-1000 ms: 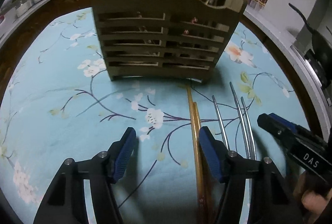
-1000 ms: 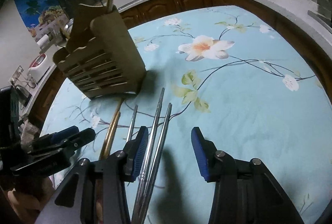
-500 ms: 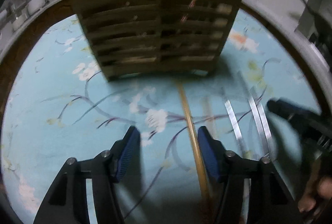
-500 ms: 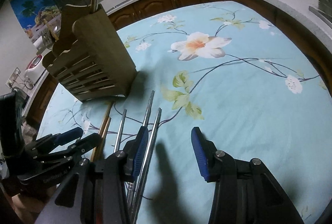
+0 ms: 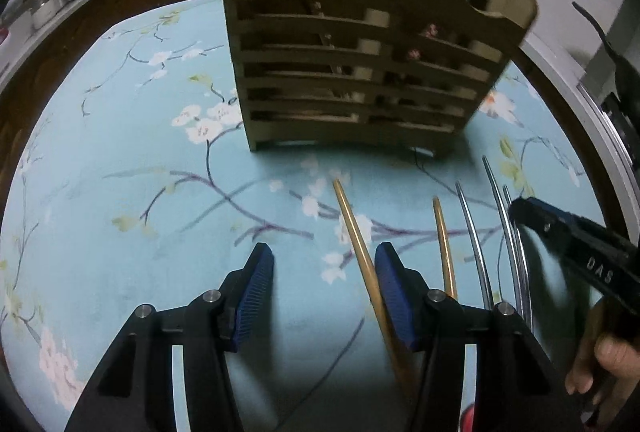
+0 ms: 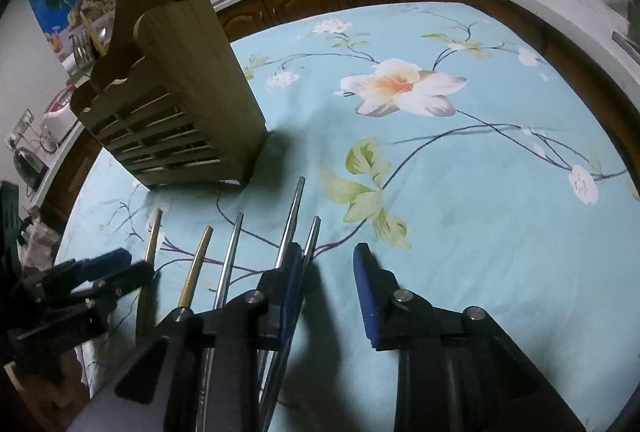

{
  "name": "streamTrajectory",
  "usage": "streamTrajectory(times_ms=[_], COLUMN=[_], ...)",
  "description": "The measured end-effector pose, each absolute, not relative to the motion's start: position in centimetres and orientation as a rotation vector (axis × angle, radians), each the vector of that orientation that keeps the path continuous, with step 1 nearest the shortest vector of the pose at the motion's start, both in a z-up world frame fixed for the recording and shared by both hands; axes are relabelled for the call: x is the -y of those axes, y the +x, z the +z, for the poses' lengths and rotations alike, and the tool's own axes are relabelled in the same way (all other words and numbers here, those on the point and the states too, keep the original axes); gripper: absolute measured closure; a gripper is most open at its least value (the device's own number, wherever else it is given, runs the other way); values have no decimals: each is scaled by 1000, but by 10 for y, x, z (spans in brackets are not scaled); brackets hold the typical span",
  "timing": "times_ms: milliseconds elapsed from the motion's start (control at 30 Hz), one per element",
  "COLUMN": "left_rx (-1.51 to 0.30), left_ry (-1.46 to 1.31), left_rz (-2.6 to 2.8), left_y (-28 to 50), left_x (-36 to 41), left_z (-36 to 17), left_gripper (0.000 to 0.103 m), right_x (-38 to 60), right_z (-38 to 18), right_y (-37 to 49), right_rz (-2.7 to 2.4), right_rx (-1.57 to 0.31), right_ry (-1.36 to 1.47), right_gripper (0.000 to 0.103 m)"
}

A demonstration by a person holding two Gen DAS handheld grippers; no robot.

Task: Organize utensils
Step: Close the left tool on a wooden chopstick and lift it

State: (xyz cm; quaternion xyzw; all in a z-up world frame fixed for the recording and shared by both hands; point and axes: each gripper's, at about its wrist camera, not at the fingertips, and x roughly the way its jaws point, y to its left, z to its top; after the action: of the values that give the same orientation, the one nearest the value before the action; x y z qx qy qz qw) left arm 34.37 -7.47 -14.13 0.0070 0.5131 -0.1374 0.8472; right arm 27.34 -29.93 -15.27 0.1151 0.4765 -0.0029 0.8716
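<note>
A slatted wooden utensil holder (image 5: 360, 72) stands on a worktop (image 6: 460, 192) covered with smooth turquoise floral cloth. Slender golden chopsticks (image 5: 356, 240) and curved steel chopsticks (image 6: 290, 220) lie before it. The left gripper (image 5: 324, 292) is held released; the right gripper (image 6: 328, 292) is closing, nothing clasped.

On the side of your right gripper (image 5: 576, 244), seen from the left wrist camera, you can read the white letters "DAS"; nothing else around you carries lettering clear enough to read
</note>
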Motion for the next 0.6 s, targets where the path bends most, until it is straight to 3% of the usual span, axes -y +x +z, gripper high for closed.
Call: streamTrajectory(times_ms=[400, 467, 567, 600], left_rx=[-1077, -1067, -1059, -1060], left_ry=[61, 90, 128, 131], left_rz=[-250, -242, -261, -267], left_y=[374, 376, 377, 377], left_x=[86, 91, 101, 104], left_z=[-147, -148, -148, -147], left_gripper=[56, 64, 84, 91], right_x=[278, 275, 271, 272], right_z=[-155, -155, -156, -156], right_y=[297, 297, 296, 297], right_rz=[-20, -26, -34, -38], right_rx=[-1051, -1053, -1052, -1050], right_ry=[100, 69, 36, 38], right_gripper=[76, 76, 78, 83])
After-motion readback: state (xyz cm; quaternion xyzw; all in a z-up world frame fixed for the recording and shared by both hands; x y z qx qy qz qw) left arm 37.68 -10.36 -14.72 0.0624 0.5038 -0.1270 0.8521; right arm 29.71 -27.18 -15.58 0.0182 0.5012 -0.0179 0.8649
